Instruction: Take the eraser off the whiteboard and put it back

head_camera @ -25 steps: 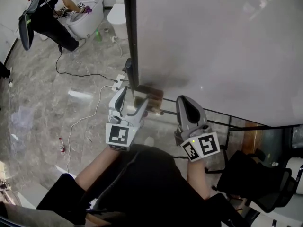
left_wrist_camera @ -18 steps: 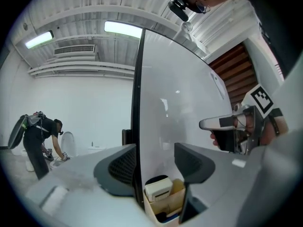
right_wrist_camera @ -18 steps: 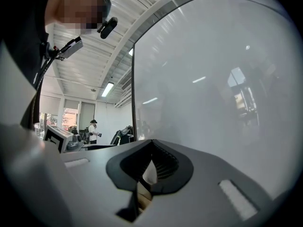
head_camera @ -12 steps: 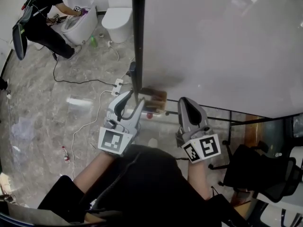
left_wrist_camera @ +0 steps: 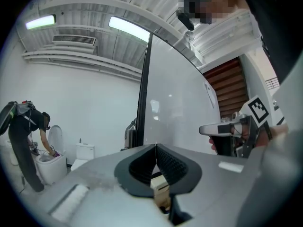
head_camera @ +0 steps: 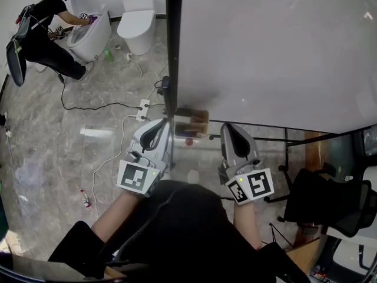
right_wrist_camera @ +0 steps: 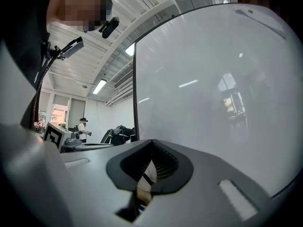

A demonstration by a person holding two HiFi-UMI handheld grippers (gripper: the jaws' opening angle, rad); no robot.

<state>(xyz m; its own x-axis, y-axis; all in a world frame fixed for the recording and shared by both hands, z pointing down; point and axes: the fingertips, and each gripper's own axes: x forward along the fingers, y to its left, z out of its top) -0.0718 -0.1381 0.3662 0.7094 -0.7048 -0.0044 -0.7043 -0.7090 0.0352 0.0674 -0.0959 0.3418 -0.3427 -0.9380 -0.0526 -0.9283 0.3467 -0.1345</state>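
Note:
The eraser (head_camera: 191, 121), a tan block with a dark top, sits against the whiteboard (head_camera: 277, 52) near its lower left corner. My left gripper (head_camera: 163, 127) hangs just left of and below it, apart from it. Its jaws have just been closing and now meet with nothing between them. In the left gripper view the left gripper (left_wrist_camera: 155, 148) is shut, and a tan block shows low behind the pads. My right gripper (head_camera: 231, 131) is level in front of the board, to the right of the eraser; the right gripper (right_wrist_camera: 151, 144) is shut and holds nothing.
The board's black frame post (head_camera: 172, 46) runs up the left edge. On the marble floor lie cables and a power strip (head_camera: 143, 106). A person (head_camera: 41, 34) crouches at a toilet (head_camera: 88, 31) far left. A black office chair (head_camera: 330, 199) stands at the right.
The left gripper's jaws, wide on either side of the eraser a second ago, have closed and drawn back from it. The eraser stays on the board. The right gripper stays shut.

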